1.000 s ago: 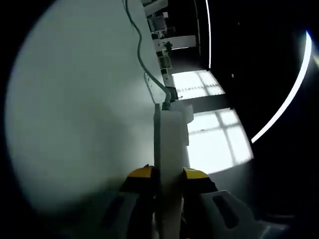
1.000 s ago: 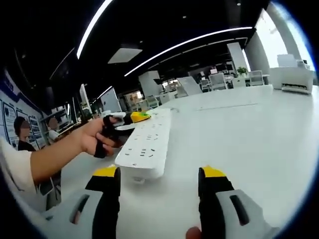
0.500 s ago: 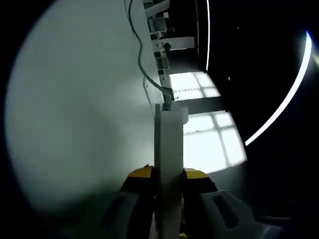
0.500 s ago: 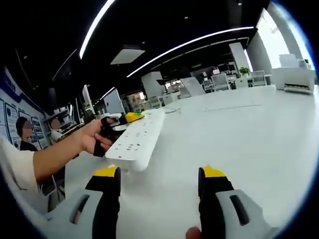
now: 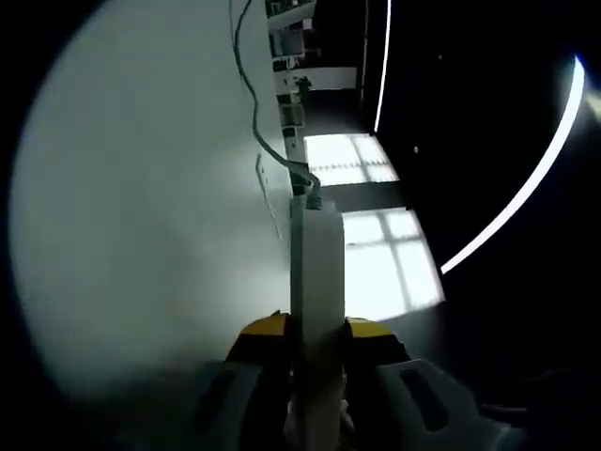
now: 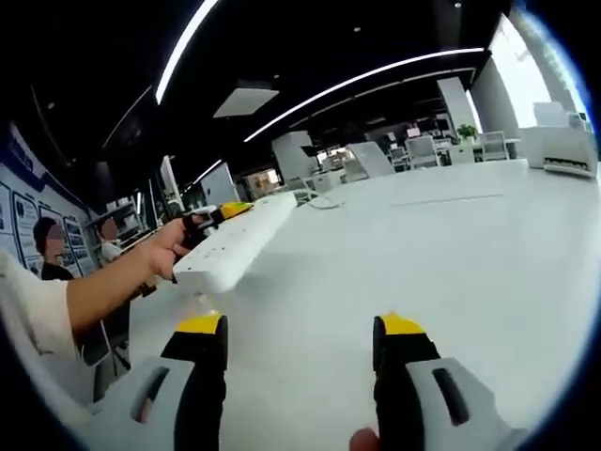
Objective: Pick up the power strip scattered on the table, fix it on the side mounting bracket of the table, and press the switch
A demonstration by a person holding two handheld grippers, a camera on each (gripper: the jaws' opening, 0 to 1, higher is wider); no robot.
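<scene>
A long white power strip [image 6: 235,241] hangs in the air above the white table [image 6: 451,254], held near its far end by my left gripper [image 6: 221,212], which a person's hand works. In the left gripper view the strip [image 5: 317,272] runs edge-on straight out between the yellow-tipped jaws, my left gripper [image 5: 315,329] shut on it, and its grey cable [image 5: 255,103] trails from the far end across the table. My right gripper [image 6: 302,331] stands open low over the table, apart from the strip, with nothing between its fingers.
The person's forearm and sleeve [image 6: 56,301] reach in from the left. Other people [image 6: 47,249] stand by a wall at far left. Desks, chairs and a printer [image 6: 563,141] stand beyond the table's far edge. Bright windows [image 5: 376,235] lie past the table edge.
The left gripper has lifted the power strip and tipped it, so its socket face no longer shows to the right gripper view. The right gripper has stayed put and open.
</scene>
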